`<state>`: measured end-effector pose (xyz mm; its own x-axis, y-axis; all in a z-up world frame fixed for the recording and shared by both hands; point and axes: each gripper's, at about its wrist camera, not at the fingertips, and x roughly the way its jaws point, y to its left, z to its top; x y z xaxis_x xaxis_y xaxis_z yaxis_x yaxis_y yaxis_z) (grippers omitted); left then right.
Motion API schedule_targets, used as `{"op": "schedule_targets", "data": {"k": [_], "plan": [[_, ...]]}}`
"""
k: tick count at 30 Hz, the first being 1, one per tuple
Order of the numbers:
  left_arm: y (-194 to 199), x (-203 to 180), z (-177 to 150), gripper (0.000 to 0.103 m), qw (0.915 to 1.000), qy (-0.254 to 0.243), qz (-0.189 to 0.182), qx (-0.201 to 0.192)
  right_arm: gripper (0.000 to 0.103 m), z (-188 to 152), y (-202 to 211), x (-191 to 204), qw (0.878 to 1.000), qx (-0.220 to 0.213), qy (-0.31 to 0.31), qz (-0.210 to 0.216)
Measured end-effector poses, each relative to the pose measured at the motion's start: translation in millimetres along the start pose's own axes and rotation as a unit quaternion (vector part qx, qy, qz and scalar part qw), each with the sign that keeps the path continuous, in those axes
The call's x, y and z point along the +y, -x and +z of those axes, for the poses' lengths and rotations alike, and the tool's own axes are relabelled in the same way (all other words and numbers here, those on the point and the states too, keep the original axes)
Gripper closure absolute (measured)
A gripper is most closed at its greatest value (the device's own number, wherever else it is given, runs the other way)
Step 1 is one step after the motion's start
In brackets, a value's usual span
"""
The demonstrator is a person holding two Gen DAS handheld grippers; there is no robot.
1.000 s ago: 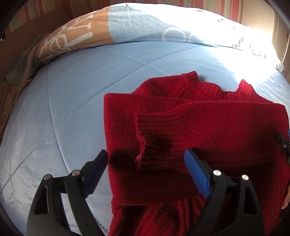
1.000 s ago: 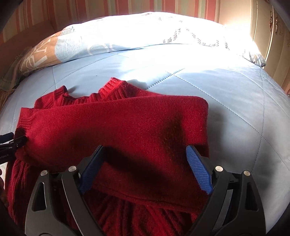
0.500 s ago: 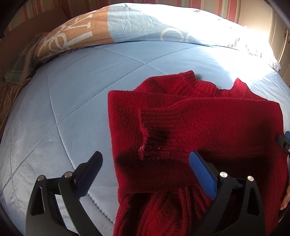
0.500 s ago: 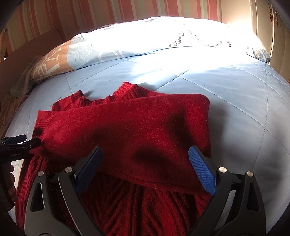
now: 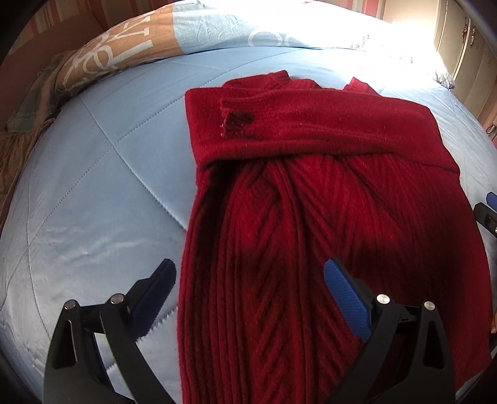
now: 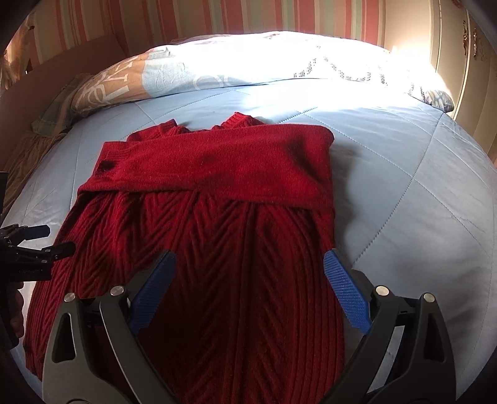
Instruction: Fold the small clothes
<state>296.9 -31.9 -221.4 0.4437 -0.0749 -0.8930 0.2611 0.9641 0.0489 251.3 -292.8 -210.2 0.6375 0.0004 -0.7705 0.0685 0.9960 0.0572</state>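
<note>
Two grippers hang over a red sweater [image 5: 326, 217] that lies flat on a blue bed cover [image 5: 93, 186]. Before, both tools were up over the folded sleeves near the collar. Now they have pulled back toward the bottom of the sweater, so much more of its long body shows in front of them. The sweater itself has not moved.

The left gripper [image 5: 248, 295] has its jaws wide apart and holds nothing. They were a bit less wide a moment ago. Its right finger, with a bumpy blue pad [image 5: 348, 301], is over the sweater. Its left finger is over the bare bed cover, just past the sweater's left edge.

The right gripper [image 6: 248, 289] also has its jaws wide apart and grips nothing. Both of its blue pads [image 6: 346, 292] hang over the knit body, the right one near the sweater's right edge. Off to its left, the tips of the left gripper poke into view beside the sweater's side.

Far ahead of both tools, the two sleeves [image 6: 217, 164] are folded across the chest, one over the other. They look soft and fuzzy and make a smooth band. A ribbed cuff [image 5: 239, 105] sits at the band's left end. Closer to the tools, the body has thick ropey ridges in a zigzag pattern.

The bed cover is smooth and shiny with stitched lines. Past the collar lies a long pillow [image 6: 217, 71] in blue and tan with white letters, bright in the sun. Behind it is a striped wall [image 6: 186, 18].
</note>
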Motion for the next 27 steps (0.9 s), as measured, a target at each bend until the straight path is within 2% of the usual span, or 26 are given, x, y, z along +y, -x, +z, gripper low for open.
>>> {"op": "schedule_targets", "data": {"k": [3, 4, 8, 11, 14, 17, 20, 23, 27], "plan": [[-4, -3, -21, 0.006, 0.999, -0.015, 0.036, 0.021, 0.008, -16, 2, -3, 0.999, 0.021, 0.009, -0.024], [1, 1, -27, 0.006, 0.9989, -0.015, 0.04, 0.018, 0.009, -20, 6, -5, 0.999, 0.027, 0.01, -0.033], [24, 20, -47, 0.006, 0.9995, 0.006, 0.029, 0.012, 0.008, -44, 25, -27, 0.997, 0.052, -0.024, -0.055], [29, 40, -72, 0.006, 0.998, 0.045, 0.012, 0.043, 0.01, -64, 41, -44, 0.993, 0.078, -0.062, -0.062], [30, 51, -101, 0.006, 0.9931, 0.084, -0.006, 0.081, 0.015, -89, 57, -52, 0.987, 0.111, -0.106, -0.042], [38, 51, -126, 0.006, 0.9912, 0.094, -0.008, 0.093, 0.02, -110, 71, -43, 0.985, 0.133, -0.101, -0.035], [46, 46, -139, 0.006, 0.9919, 0.09, -0.006, 0.089, 0.022, -122, 80, -36, 0.987, 0.133, -0.089, -0.031], [48, 44, -142, 0.006, 0.9935, 0.087, -0.005, 0.073, 0.022, -127, 82, -34, 0.99, 0.114, -0.083, -0.022], [53, 40, -152, 0.006, 0.9962, 0.075, -0.002, 0.045, 0.021, -129, 90, -33, 0.995, 0.067, -0.066, -0.02]]}}
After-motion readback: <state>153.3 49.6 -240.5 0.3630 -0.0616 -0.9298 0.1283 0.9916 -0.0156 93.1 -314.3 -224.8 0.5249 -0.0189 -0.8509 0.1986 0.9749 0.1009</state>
